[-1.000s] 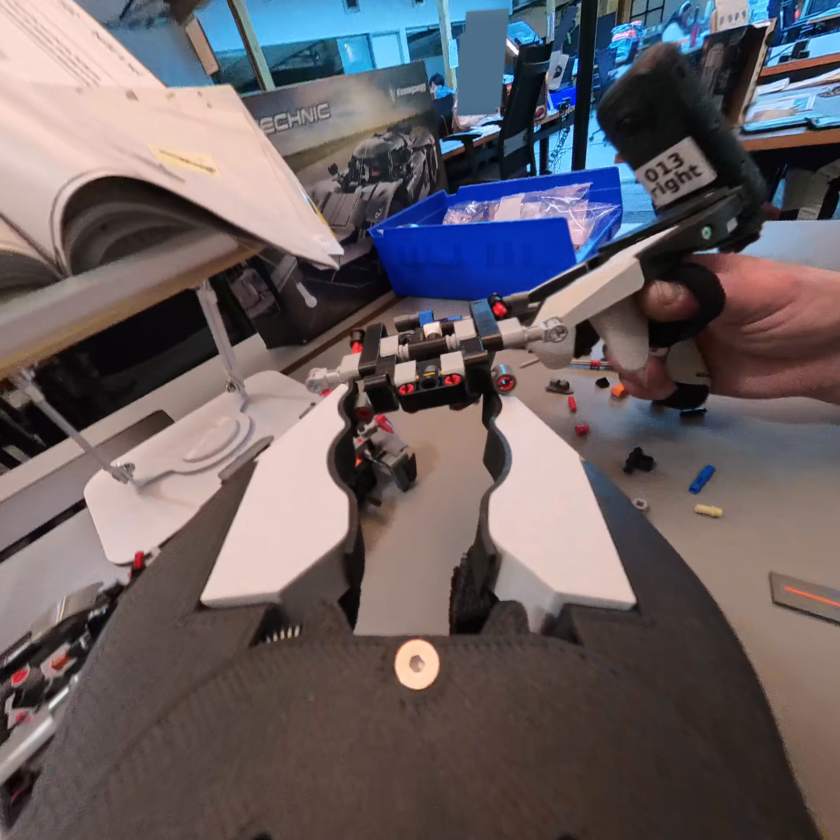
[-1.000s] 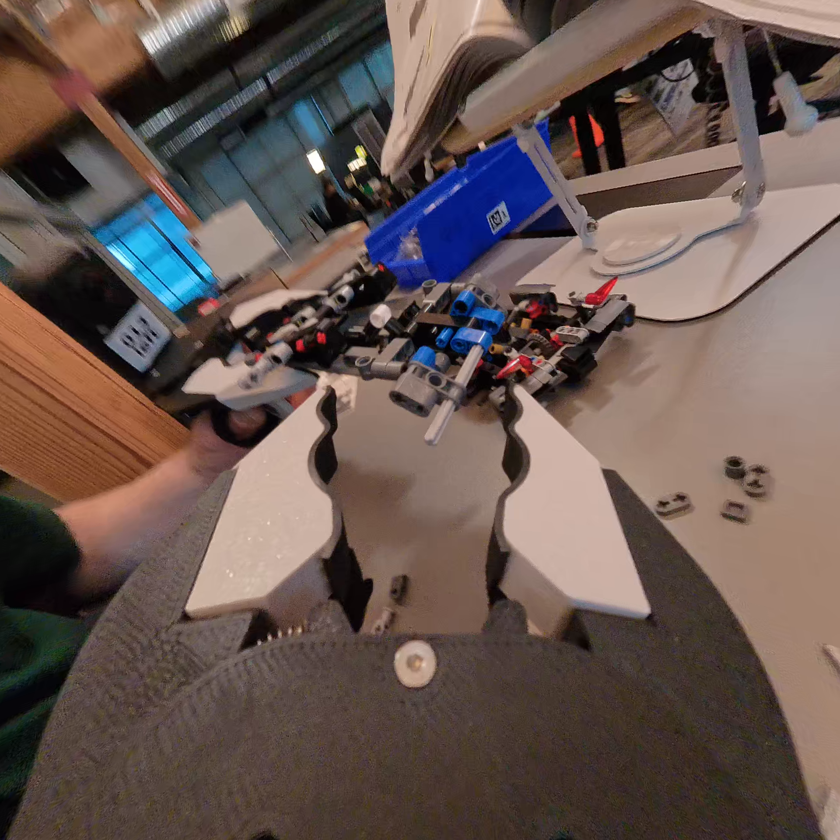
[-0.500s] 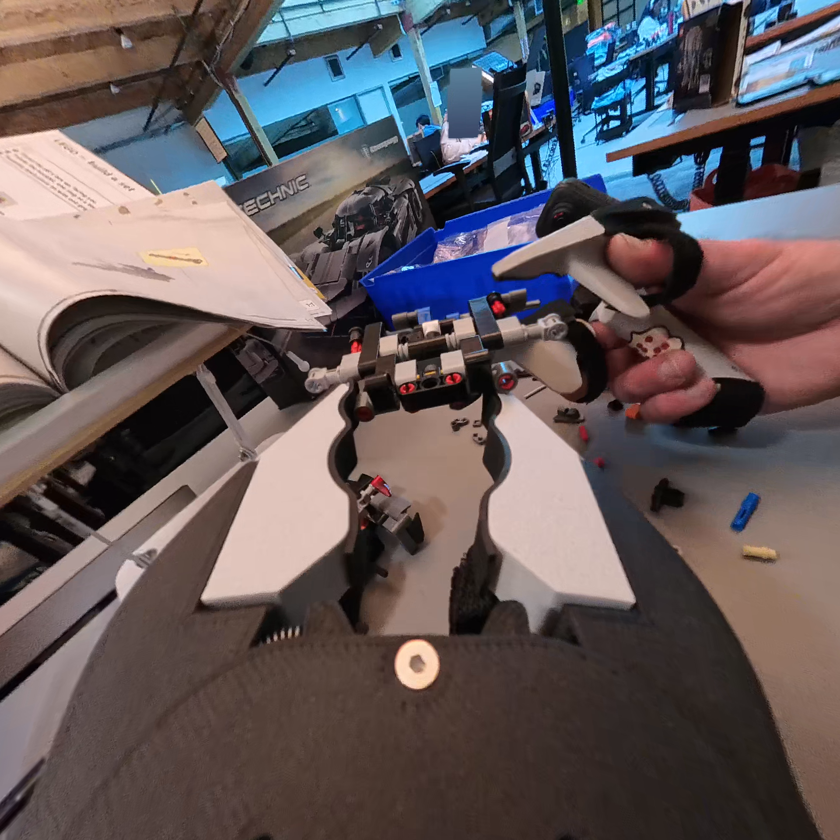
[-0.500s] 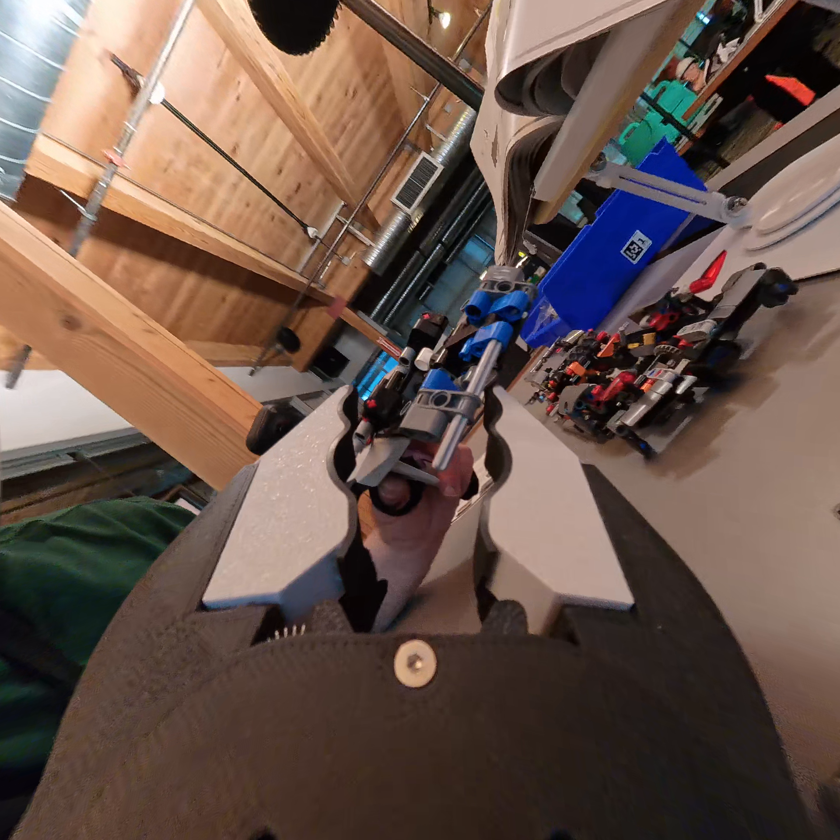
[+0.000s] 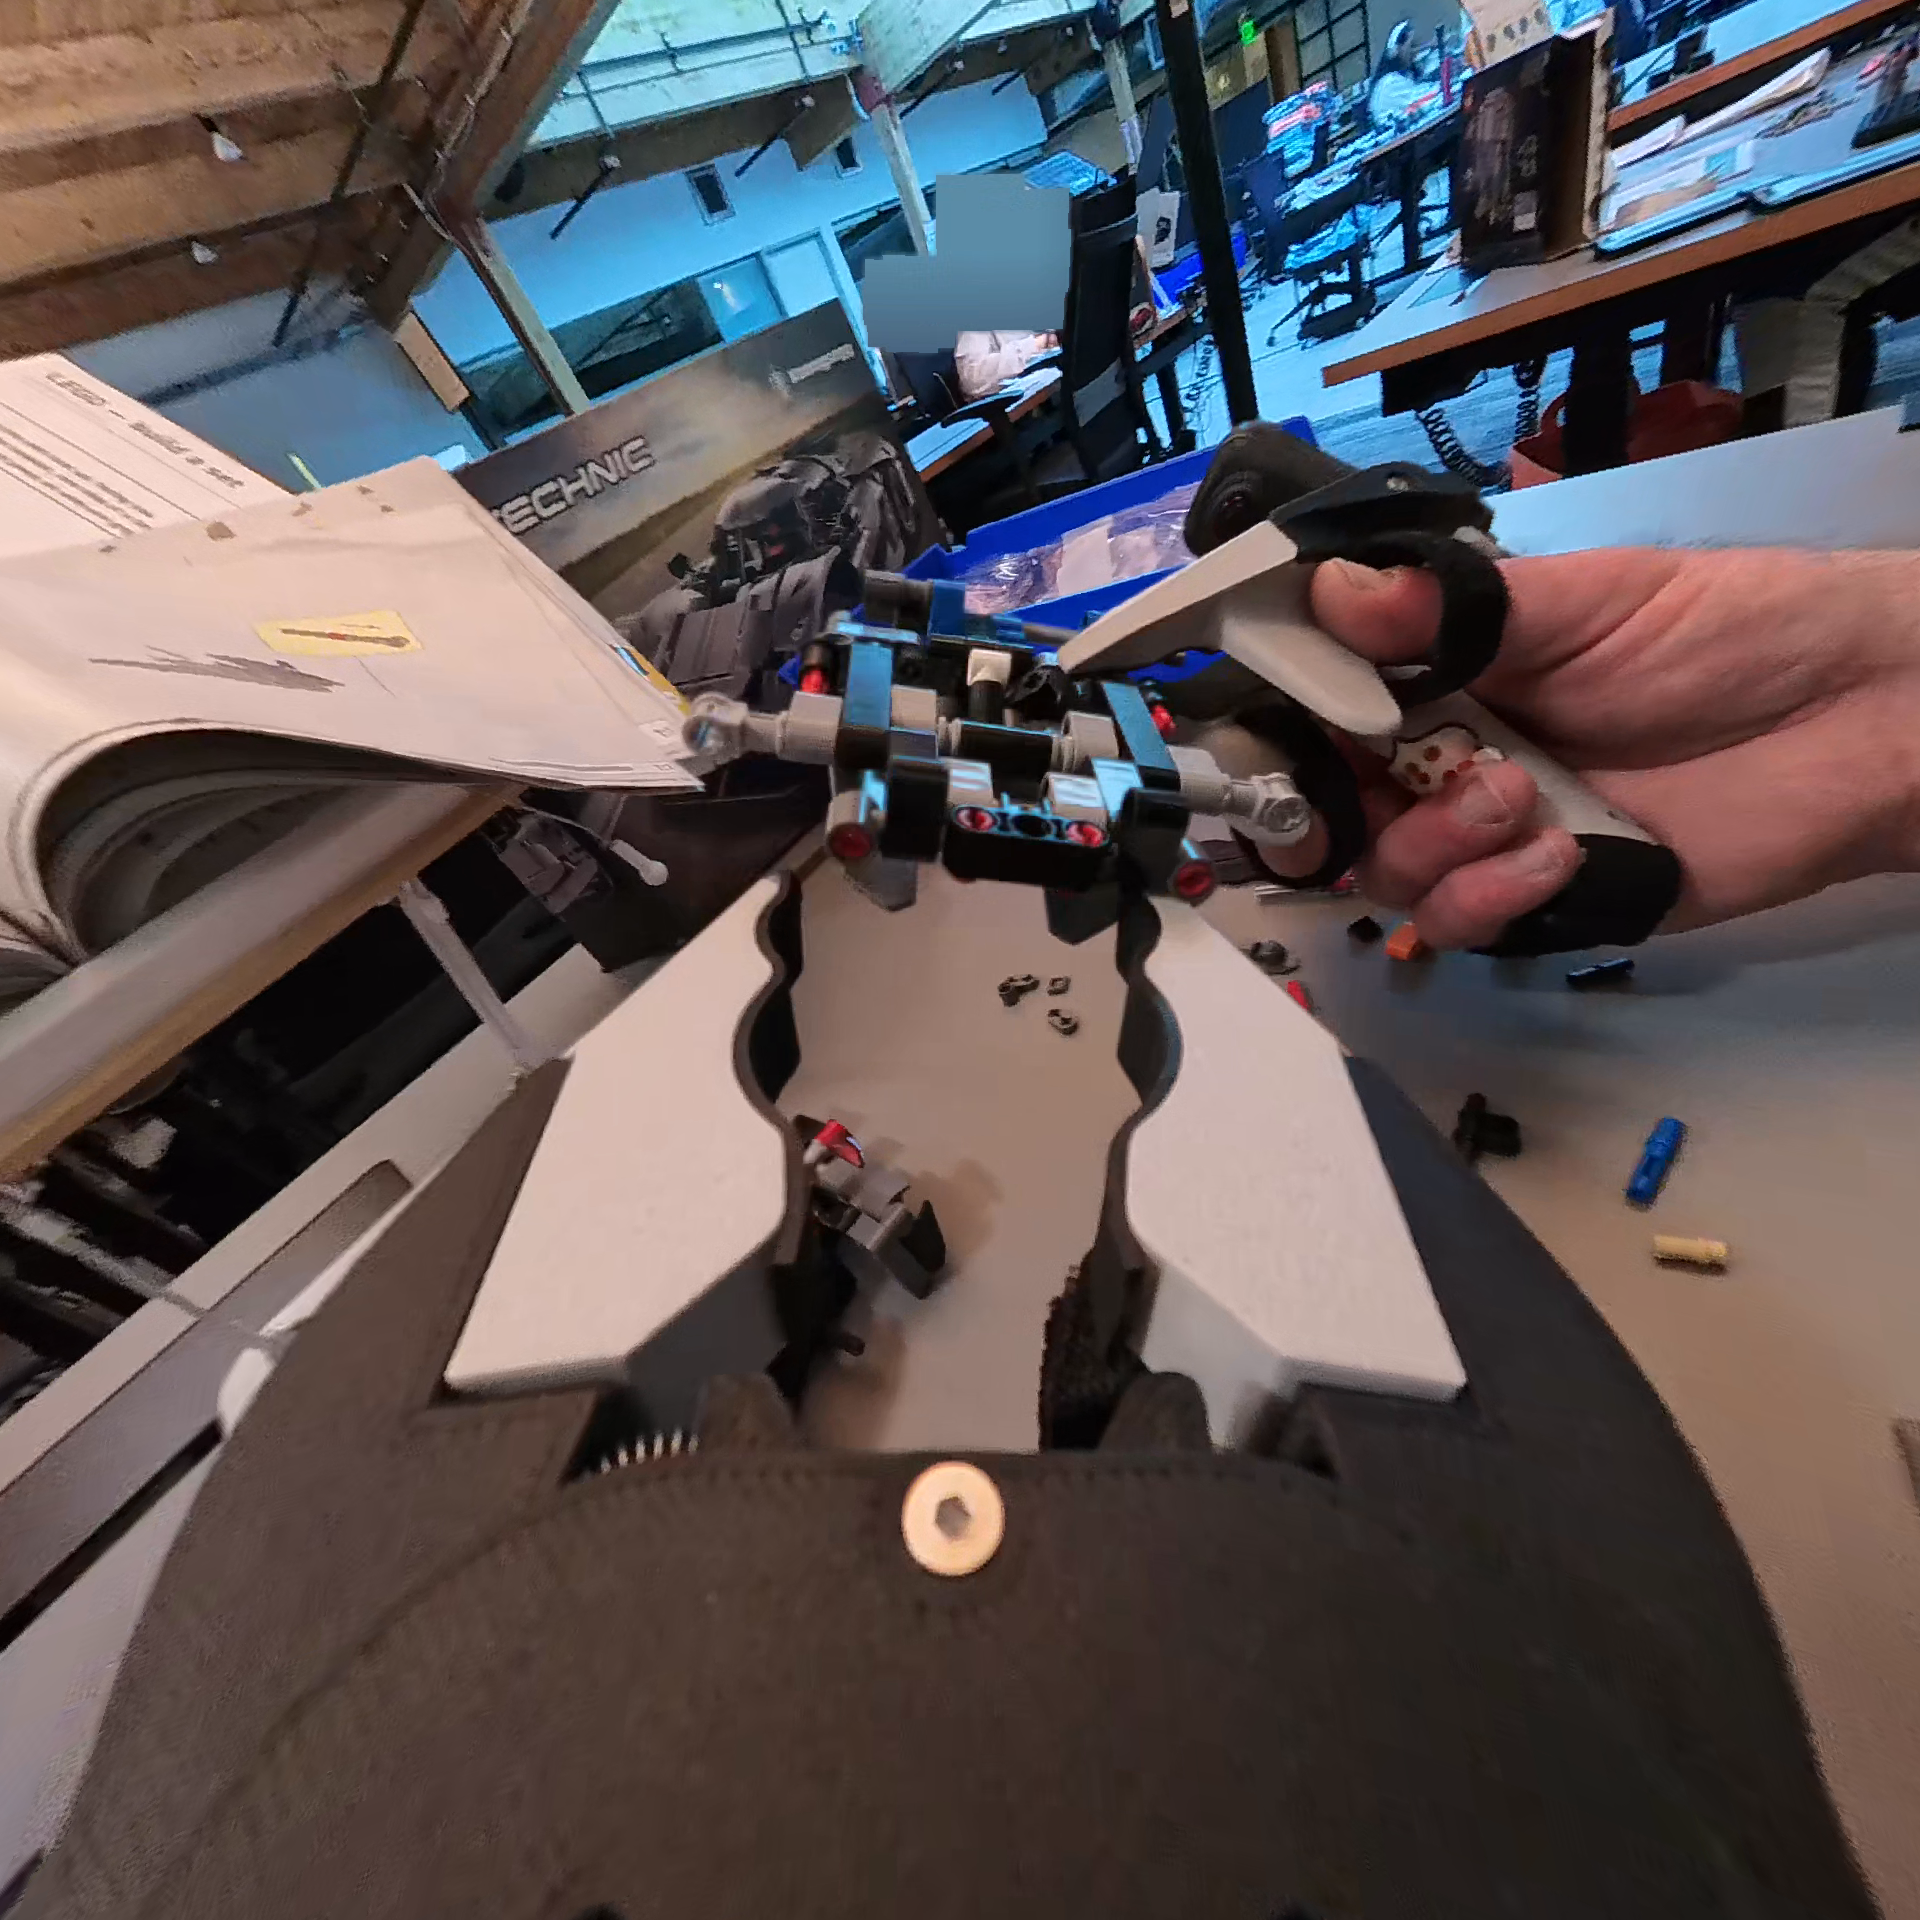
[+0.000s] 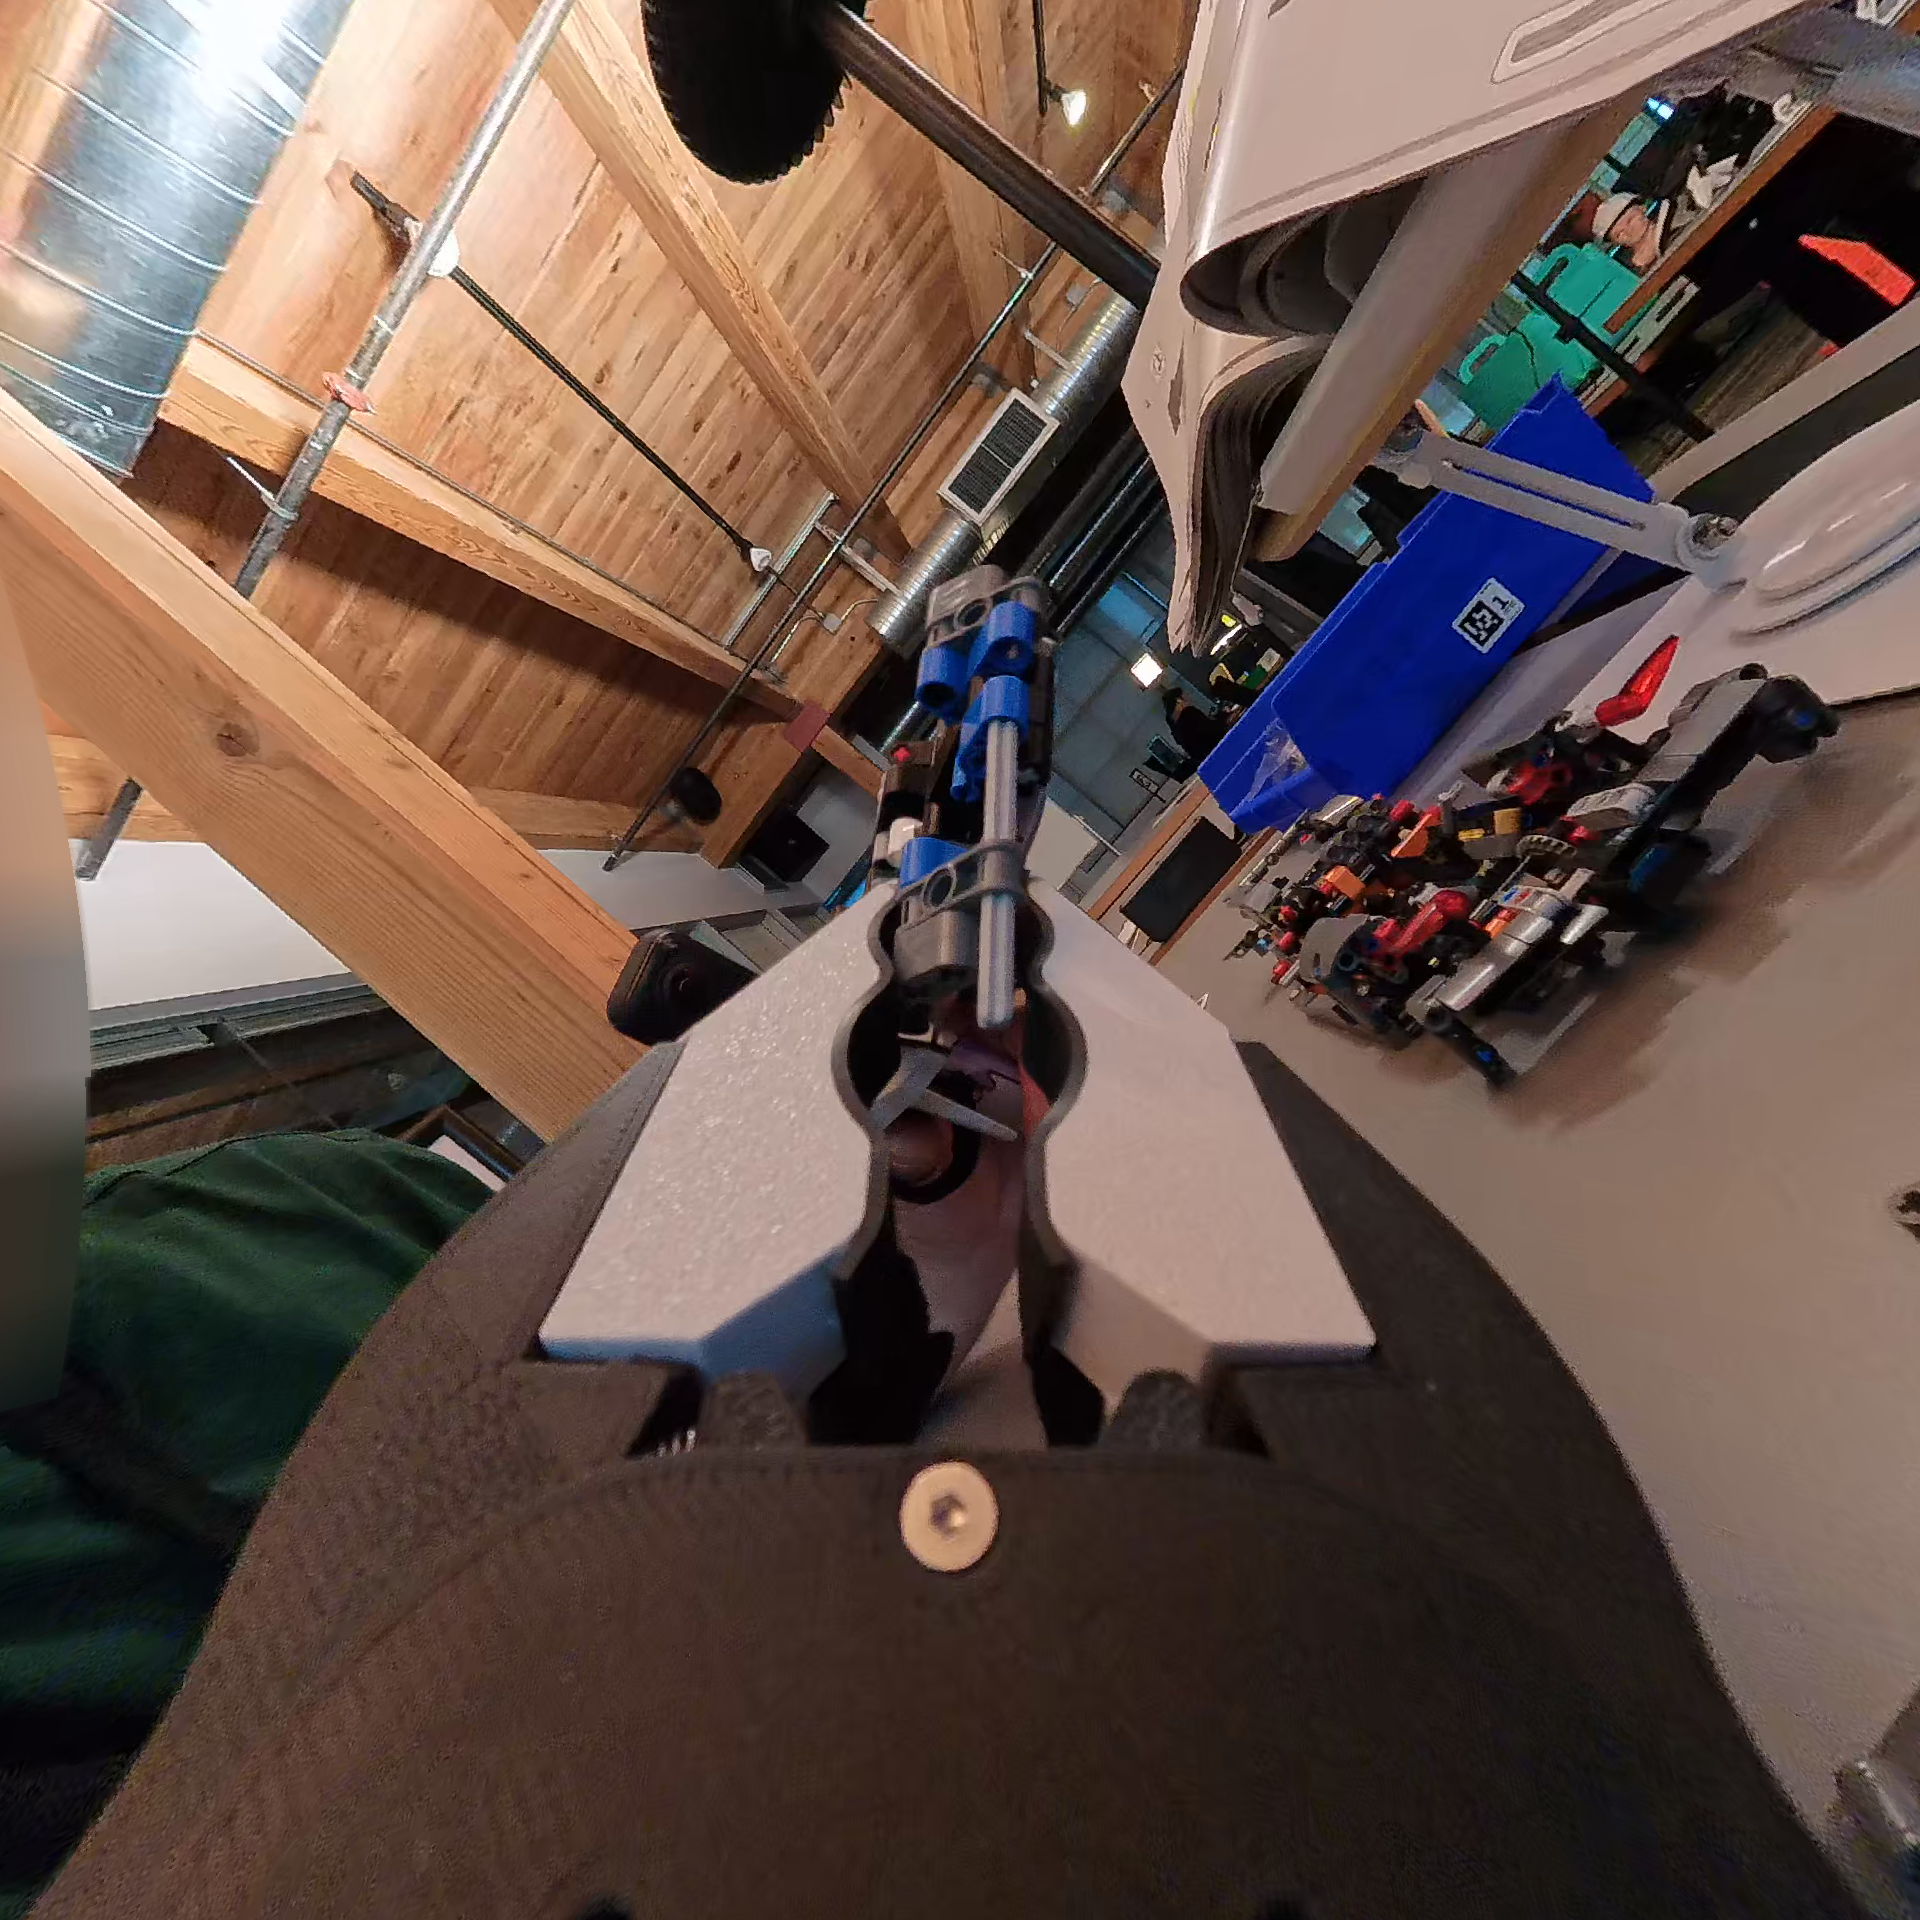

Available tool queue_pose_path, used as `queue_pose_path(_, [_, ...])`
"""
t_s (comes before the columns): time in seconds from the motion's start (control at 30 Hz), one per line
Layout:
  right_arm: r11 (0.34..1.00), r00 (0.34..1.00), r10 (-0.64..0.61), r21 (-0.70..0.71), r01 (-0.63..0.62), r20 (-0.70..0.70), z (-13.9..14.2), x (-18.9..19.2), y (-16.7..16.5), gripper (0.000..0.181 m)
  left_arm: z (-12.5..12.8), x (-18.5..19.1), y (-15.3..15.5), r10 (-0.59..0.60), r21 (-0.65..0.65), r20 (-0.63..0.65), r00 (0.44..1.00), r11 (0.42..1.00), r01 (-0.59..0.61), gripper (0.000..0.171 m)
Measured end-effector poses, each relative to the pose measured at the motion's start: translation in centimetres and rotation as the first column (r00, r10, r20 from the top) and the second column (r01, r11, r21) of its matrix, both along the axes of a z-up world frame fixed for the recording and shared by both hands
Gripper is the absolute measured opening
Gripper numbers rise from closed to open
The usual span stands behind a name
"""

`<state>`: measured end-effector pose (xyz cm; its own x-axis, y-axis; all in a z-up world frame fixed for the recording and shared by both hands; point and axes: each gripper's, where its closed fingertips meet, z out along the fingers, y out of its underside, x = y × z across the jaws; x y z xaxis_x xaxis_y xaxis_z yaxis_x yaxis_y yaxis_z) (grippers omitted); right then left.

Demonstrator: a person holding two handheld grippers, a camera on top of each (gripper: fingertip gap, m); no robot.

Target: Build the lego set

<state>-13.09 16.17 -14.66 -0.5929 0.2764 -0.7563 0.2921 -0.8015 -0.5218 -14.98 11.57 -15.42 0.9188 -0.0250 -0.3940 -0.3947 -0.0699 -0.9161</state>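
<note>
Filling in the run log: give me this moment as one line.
left gripper: shut on lego subassembly | right gripper: shut on same subassembly's far end | subassembly: held above table | loose pieces on table

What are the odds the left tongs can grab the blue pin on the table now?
Probably not yet: the left tongs grip the lego assembly, which the right tongs also clamp. The blue pin lies uncovered on the table, so releasing first should open the way.

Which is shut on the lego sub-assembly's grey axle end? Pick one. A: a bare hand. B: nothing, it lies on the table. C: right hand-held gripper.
C: the right hand-held gripper has its fingers closed around the grey axle end of the lego sub-assembly, held in the air.
</note>
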Motion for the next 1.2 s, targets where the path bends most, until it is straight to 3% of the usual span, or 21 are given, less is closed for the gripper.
queue_pose_path(0.33, [1.000, 1.000, -0.006, 0.023, 0.007, -0.013, 0.3, 0.2, -0.1, 0.013, -1.5, 1.3, -0.8, -0.130, -0.082, 0.183, 0.974, 0.986, 0.147, 0.060])
queue_pose_path(0.67, [0.997, 0.998, -0.052, 0.055, 0.053, -0.028, 0.7, 0.5, 0.5, 0.013, -1.5, 2.6, -1.0, -0.291, -0.044, 0.453, 0.842, 0.937, 0.347, 0.072])
queue_pose_path(0.87, [0.991, 0.995, -0.095, 0.089, 0.098, -0.043, 1.0, 0.6, 1.0, 0.013, -1.1, 2.8, -0.1, -0.307, -0.012, 0.547, 0.779, 0.927, 0.374, 0.075])
queue_pose_path(1.0, [0.989, 0.994, -0.103, 0.103, 0.107, -0.042, 1.0, 0.6, 1.0, 0.013, -1.5, 2.8, 0.7, -0.289, -0.029, 0.568, 0.770, 0.929, 0.370, 0.063])
queue_pose_path(1.2, [0.979, 0.990, -0.130, 0.150, 0.136, -0.050, 1.2, 0.7, 1.0, 0.014, -1.5, 2.7, 1.3, -0.282, -0.014, 0.613, 0.738, 0.930, 0.368, 0.032])
